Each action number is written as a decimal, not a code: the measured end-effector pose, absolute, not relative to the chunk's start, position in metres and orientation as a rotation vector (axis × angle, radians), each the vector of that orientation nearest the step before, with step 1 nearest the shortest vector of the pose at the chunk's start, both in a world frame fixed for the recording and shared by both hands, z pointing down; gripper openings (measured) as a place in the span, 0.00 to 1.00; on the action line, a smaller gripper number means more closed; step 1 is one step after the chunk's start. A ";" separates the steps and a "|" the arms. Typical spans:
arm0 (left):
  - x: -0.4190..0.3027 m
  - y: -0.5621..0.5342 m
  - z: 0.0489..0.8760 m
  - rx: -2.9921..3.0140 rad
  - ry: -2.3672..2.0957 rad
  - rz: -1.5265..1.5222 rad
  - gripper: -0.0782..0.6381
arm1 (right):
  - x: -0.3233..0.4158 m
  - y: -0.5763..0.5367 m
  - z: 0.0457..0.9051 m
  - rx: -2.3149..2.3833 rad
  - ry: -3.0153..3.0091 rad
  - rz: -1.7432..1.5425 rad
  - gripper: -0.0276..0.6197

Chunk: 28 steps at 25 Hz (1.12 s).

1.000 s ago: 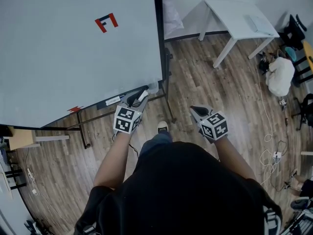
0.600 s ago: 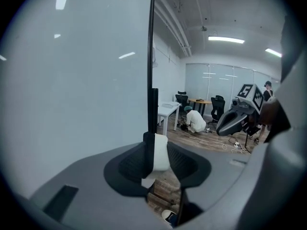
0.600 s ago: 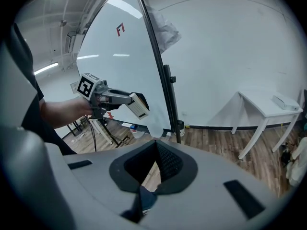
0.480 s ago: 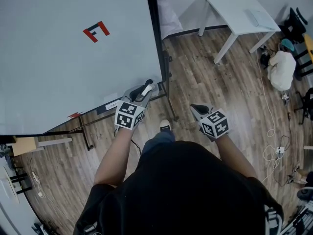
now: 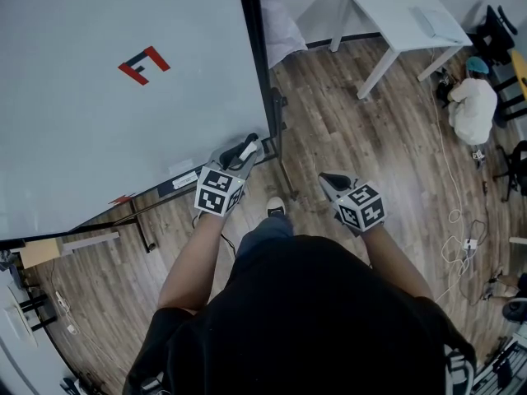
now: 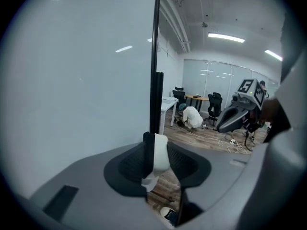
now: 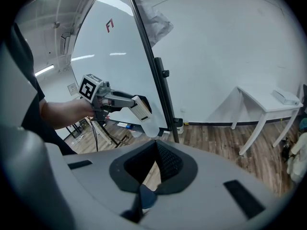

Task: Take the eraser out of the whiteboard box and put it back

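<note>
The head camera sat above the person and looked steeply down, with the whiteboard (image 5: 99,122) far left, the wooden floor (image 5: 346,138) and white table (image 5: 387,15) far right, and the left gripper (image 5: 244,149) and right gripper (image 5: 328,179) near. The left gripper view rode close behind jaws clamped on the eraser (image 6: 160,152) and faced along the board's right edge toward the far office. The right gripper view, as close to its own jaws, faced left toward the board. All three shared that edge, the floor and the table, and each gripper view caught the other gripper.
</note>
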<state>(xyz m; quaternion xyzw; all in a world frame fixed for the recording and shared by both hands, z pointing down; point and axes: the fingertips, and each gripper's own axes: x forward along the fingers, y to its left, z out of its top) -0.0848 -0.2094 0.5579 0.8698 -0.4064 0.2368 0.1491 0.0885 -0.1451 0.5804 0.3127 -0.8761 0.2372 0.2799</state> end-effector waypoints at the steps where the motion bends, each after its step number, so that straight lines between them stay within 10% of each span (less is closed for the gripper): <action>1: -0.084 -0.210 0.561 2.497 -1.162 0.682 0.31 | 0.089 -0.146 0.582 0.840 -2.347 0.640 0.04; 28: -0.084 -0.230 0.639 2.411 -1.015 0.767 0.31 | 0.086 -0.167 0.604 0.866 -2.279 0.694 0.04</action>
